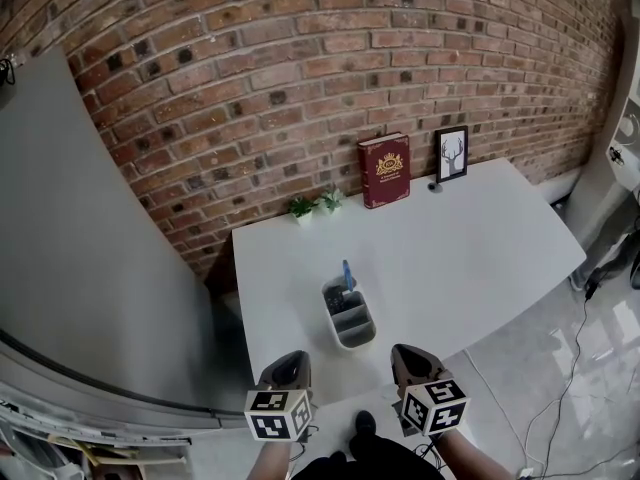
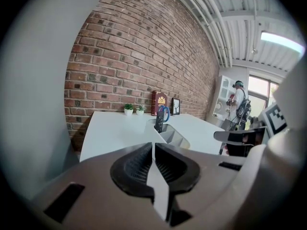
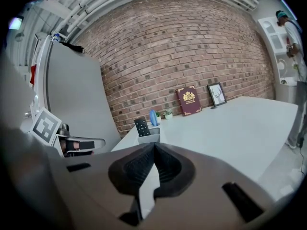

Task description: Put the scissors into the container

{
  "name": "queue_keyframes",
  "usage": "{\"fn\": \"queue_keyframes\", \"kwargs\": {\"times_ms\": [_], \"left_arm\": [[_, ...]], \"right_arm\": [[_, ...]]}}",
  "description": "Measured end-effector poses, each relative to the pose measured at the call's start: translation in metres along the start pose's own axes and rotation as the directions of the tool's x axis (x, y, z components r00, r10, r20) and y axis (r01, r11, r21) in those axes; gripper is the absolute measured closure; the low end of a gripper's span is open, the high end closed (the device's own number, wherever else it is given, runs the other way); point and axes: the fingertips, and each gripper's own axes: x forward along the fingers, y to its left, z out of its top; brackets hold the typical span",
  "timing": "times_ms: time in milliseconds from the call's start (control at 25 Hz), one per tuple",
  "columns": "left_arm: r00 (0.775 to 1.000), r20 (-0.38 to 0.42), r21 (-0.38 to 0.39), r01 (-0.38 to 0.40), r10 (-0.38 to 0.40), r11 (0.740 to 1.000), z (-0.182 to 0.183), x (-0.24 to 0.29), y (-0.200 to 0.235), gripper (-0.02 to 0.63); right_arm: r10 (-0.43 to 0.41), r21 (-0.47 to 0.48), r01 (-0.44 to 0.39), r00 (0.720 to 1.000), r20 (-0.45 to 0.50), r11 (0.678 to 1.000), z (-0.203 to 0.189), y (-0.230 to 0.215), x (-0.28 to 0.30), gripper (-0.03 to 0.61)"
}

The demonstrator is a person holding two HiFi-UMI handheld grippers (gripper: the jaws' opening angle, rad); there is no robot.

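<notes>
The scissors (image 1: 347, 271) stand, it seems, in the far part of the container (image 1: 357, 340) on the table (image 1: 470, 248), blue handles up. The left gripper (image 1: 291, 360) and the right gripper (image 1: 404, 353) are both closed on nothing, at the table's near edge.

head view high above, looking steeply down on the white table (image 1: 470, 258) from its near edge, both gripper views low, level, facing the brick wall (image 2: 144, 56), all three sharing the container (image 1: 352, 343)
</notes>
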Motion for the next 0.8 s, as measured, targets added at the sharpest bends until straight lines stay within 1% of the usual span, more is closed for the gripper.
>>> {"fn": "queue_keyframes", "kwargs": {"times_ms": [360,800], "left_arm": [[1.000,-0.001,0.004,0.001,-0.001,1.000,0.000,-0.002,-0.003,0.591],[1.000,-0.002,0.005,-0.005,0.005,1.000,-0.004,-0.001,-0.004,0.591]], "right_arm": [[0.004,-0.009,-0.004,1.000,-0.017,1.000,-0.005,0.004,-0.001,0.578],[-0.005,-0.006,0.005,1.000,-0.024,1.000,-0.011,-0.002,-0.003,0.578]]}}
